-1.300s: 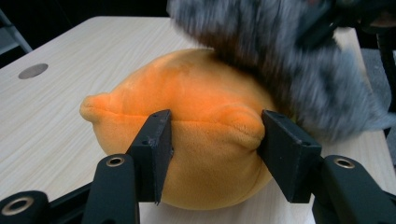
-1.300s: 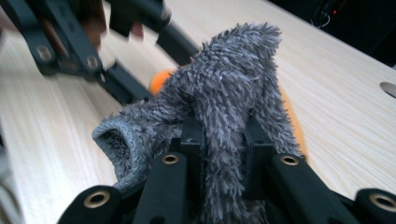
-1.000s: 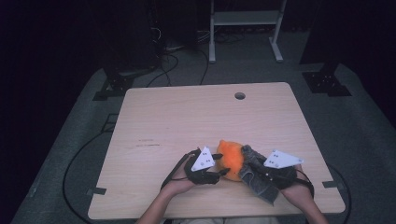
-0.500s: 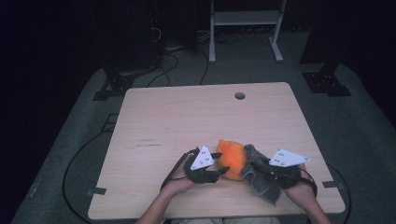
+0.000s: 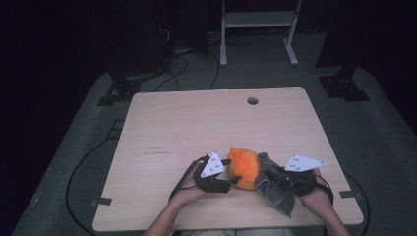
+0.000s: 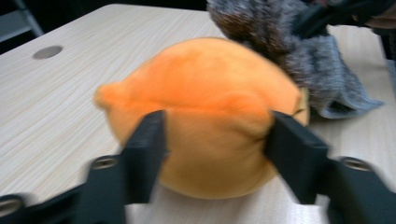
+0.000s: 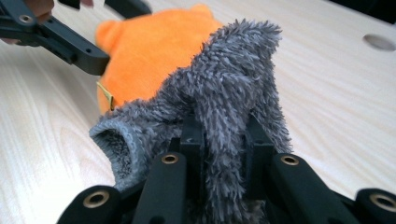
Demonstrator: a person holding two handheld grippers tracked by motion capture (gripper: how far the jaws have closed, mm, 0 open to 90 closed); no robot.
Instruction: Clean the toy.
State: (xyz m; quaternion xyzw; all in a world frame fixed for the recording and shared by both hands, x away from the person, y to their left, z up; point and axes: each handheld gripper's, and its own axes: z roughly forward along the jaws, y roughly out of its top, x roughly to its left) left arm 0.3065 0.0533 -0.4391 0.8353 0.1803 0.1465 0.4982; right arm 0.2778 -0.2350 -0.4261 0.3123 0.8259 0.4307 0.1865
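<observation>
- Light wooden table: landmark; everything listed lies on or over its near edge zone.
- Round orange plush toy: on the table, near the front edge, right of centre; well in front of the round cable hole at the table's far edge.
- Grey fuzzy fabric sock: touching the plush toy's right side, draped forward toward the table's front edge.
- Left gripper: just left of the plush toy, one jaw on each side of it.
- Right gripper: right of the plush toy, jaws pinching a fold of the sock.
- White metal stand: on the floor beyond the table's far edge.
</observation>
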